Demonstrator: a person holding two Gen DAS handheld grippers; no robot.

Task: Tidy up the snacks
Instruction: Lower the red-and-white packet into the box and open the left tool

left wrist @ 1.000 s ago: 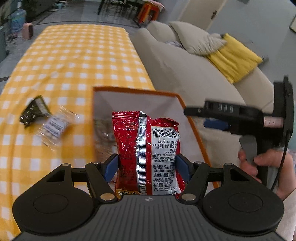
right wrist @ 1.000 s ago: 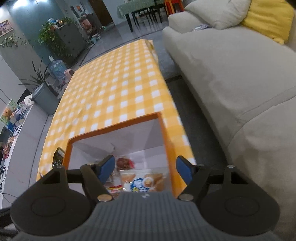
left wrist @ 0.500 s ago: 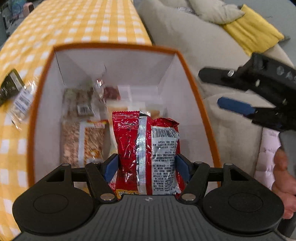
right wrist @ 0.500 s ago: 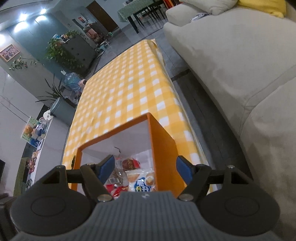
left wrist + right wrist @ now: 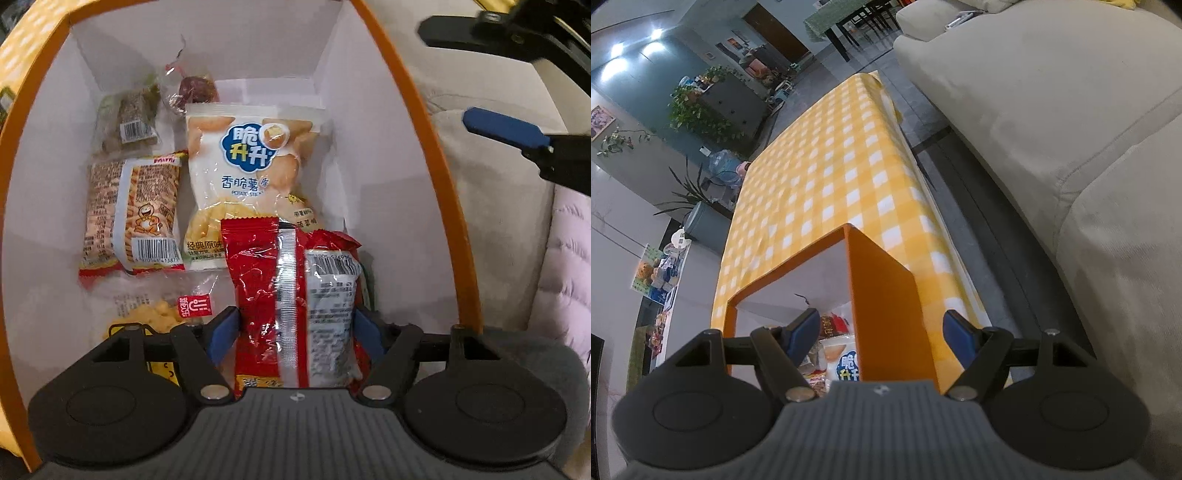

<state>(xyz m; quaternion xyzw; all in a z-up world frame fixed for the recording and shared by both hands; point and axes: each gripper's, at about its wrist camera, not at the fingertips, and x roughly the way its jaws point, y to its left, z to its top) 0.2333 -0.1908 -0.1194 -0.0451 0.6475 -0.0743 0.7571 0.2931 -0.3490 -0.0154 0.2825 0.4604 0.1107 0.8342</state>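
1. Left hand-held gripper [image 5: 295,328]: blue pads clamped on both sides of a red snack packet [image 5: 291,302], held upright inside the orange box [image 5: 436,177], near its right wall.
2. Box floor: potato-stick bag [image 5: 251,177] at centre; striped peanut packet [image 5: 136,210] just left of it; barcoded bar [image 5: 129,125] and a dark wrapped sweet [image 5: 195,90] toward the far wall; yellow puffed snack [image 5: 155,317] at the near left.
3. Right hand-held gripper [image 5: 881,334]: jaws wide, nothing between them; it hovers above the box's right wall [image 5: 886,295].
4. Box sits at the near right edge of the yellow-checked surface [image 5: 831,166], with a beige sofa [image 5: 1052,110] to the right.
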